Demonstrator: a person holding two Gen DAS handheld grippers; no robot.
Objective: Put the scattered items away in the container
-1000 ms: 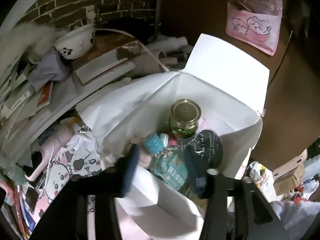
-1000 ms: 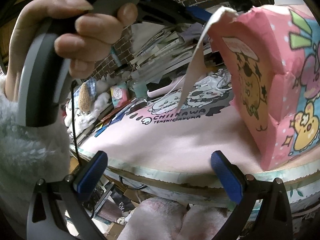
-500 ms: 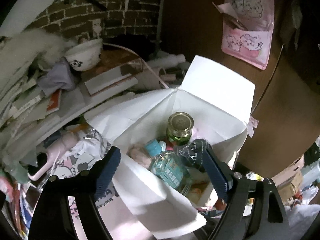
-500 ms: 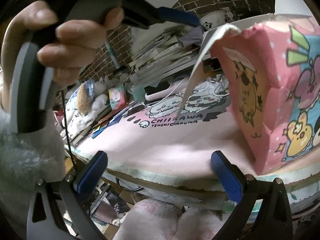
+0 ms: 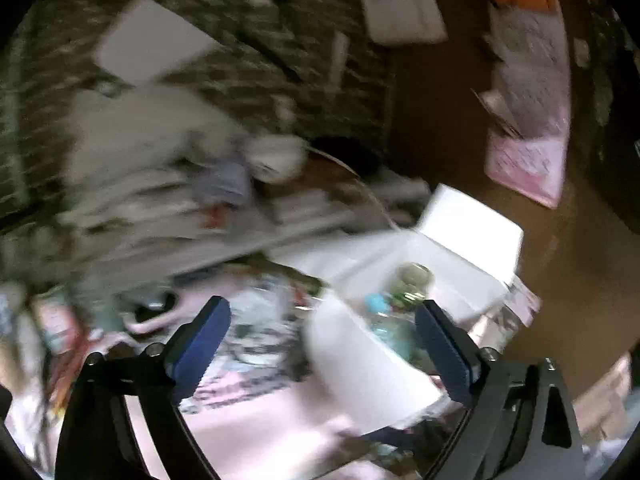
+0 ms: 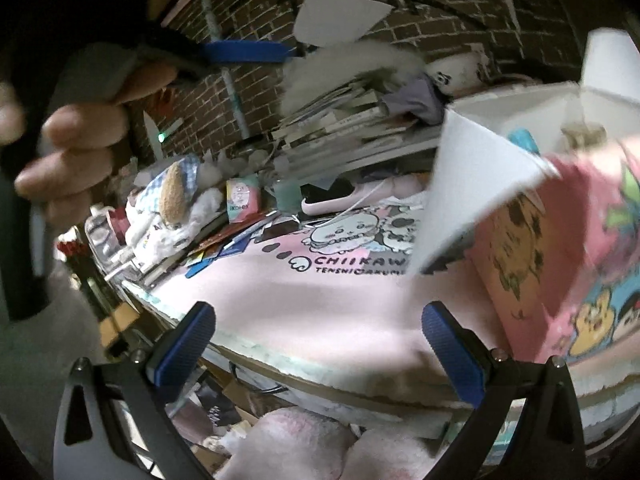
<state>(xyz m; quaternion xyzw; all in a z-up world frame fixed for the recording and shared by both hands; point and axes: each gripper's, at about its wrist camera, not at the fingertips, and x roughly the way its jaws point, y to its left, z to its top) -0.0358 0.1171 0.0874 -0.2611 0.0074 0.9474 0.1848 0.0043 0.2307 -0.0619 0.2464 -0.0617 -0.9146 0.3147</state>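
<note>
While both grippers stood apart and empty, we had the left gripper [image 5: 322,344] nearer the pink box [image 6: 560,264] (bottles inside), which sat right of the right gripper [image 6: 318,344].

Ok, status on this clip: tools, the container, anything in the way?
Left tool open, empty, above mat beside box. Right tool open, empty, at table edge. Pink box open, bottles inside. Front flap leans out over the mat.

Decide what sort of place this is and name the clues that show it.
Probably a cluttered desk in a home bedroom or study: a cartoon-printed pink desk mat, an untidy stack of books and papers against a brick wall, and a plush toy.
</note>
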